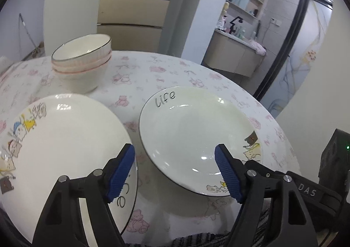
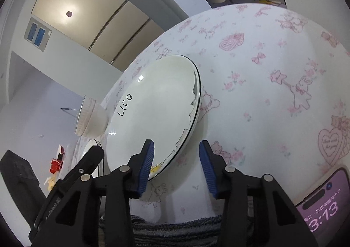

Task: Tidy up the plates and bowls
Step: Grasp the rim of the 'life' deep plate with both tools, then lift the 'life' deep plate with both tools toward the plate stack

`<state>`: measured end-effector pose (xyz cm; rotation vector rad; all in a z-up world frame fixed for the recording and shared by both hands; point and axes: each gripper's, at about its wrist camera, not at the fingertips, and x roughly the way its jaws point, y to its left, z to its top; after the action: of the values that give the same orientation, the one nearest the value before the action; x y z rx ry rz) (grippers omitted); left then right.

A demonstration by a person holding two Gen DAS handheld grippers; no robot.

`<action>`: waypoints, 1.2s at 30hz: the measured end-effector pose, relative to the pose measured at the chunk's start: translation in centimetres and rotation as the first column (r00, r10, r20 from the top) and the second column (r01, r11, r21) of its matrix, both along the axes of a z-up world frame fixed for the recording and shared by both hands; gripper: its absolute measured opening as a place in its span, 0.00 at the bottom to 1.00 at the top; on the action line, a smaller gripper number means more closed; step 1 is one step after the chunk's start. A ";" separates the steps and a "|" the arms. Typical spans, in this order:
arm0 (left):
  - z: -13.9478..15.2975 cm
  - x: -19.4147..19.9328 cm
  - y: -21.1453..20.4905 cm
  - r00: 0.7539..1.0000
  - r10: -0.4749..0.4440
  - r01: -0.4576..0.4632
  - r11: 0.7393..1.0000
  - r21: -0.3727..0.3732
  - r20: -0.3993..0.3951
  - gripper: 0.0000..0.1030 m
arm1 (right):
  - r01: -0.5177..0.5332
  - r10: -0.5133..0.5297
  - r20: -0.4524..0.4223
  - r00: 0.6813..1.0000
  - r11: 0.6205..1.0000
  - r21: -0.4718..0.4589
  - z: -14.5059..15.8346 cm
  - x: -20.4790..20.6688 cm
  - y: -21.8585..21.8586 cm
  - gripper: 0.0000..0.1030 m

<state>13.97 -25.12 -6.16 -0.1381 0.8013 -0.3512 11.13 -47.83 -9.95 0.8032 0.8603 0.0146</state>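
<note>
the left tongs were spread, holding nothing, over the gap between two white "life" plates on the round worktop: the left plate and the right plate. stacked bowls stood behind the left plate. the right tongs stood apart around the right plate's near rim, not yet pinching it. a phone lay at the right.

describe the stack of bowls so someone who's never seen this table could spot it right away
Find the round table with the pink cartoon cloth. Two white plates lie near its front edge; behind the left plate, toward the far edge, stands the bowl stack. It is the only tall thing there: nested white ribbed bowls with thin dark rims.
</note>
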 end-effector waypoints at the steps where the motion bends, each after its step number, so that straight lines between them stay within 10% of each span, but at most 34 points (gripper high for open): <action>1: 0.0 -0.1 0.2 1.000 0.008 -0.008 1.000 -0.002 0.001 0.69 | -0.007 0.007 -0.010 1.000 1.000 -0.002 -0.1 0.1 0.1 0.30; 13: 0.1 -1.4 0.2 0.997 0.068 -0.070 0.996 0.052 0.045 0.28 | -0.021 0.020 -0.011 1.000 1.000 -0.016 -0.6 0.7 0.4 0.25; 21: -0.5 -0.6 0.9 0.993 0.039 -0.039 0.999 0.001 -0.113 0.28 | -0.033 0.033 -0.013 0.999 0.998 -0.051 -0.4 1.0 0.9 0.24; 26: -1.3 0.7 1.0 0.918 -0.029 -0.008 0.996 -0.093 -0.395 0.28 | -0.030 0.030 -0.004 1.000 0.999 -0.044 -0.4 0.8 0.8 0.23; 32: -1.6 1.7 0.7 0.907 0.003 -0.076 0.984 -0.158 -0.420 0.28 | -0.026 0.026 -0.004 1.000 0.998 -0.063 -0.2 0.7 1.1 0.23; 36: -1.7 1.9 -0.6 0.914 0.076 -0.114 0.991 -0.072 -0.399 0.28 | -0.028 0.027 -0.008 1.000 0.995 -0.097 0.0 0.7 1.5 0.23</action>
<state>15.87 -25.69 -7.86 -0.3435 1.1759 -0.2708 11.87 -46.34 -9.94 0.7002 0.8717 -0.0057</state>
